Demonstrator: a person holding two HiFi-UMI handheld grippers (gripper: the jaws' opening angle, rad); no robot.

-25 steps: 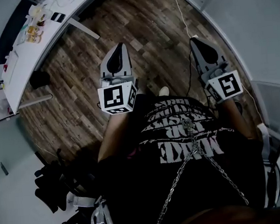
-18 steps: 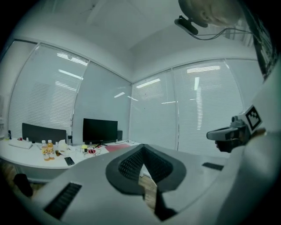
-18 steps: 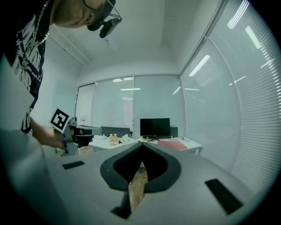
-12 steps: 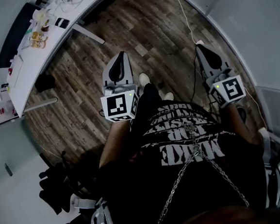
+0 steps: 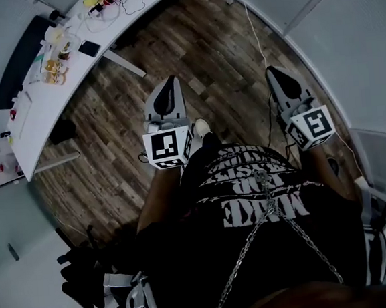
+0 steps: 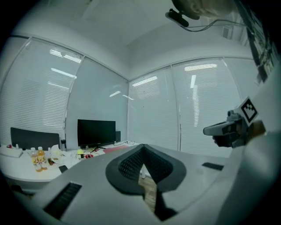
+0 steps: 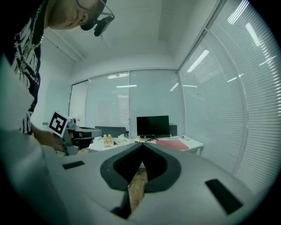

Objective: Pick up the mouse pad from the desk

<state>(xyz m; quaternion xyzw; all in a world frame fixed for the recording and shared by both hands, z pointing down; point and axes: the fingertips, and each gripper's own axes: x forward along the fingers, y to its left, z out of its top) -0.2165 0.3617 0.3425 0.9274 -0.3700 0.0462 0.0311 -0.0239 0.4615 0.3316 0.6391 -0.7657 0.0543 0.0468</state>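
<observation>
- Across the room from the person, toward one end of the white desk (image 5: 44, 102), lies the mouse pad (image 7: 173, 144) — a flat red sheet just beside the black monitor (image 7: 152, 125), with thin cables (image 5: 126, 0) near it.
- Left gripper (image 5: 167, 92): held at waist level, pointing roughly level toward the desk. Its jaws are clenched tip to tip with nothing between them.
- Right gripper (image 5: 279, 82): held alongside, well apart from the left. Its jaws are likewise closed on nothing.
- Both grippers hang over the wood floor (image 5: 190, 43), well apart from the desk, so the pick-up is not yet begun.
- Handling, as judged: the pad looks thin, light and limp. It will probably sag or fold when lifted by one edge, and its underside may cling to the desktop. Lying flat, it offers no raised face for the jaws.
- Where to take hold, as judged: a free edge or corner — ideally one drawn past the desk rim, so that one jaw passes under and one over. The second gripper on the opposite edge would limit drooping.
- Hazard: the bottles (image 6: 37, 159) stand well apart from the pad, so the cables are the likelier snag.
</observation>
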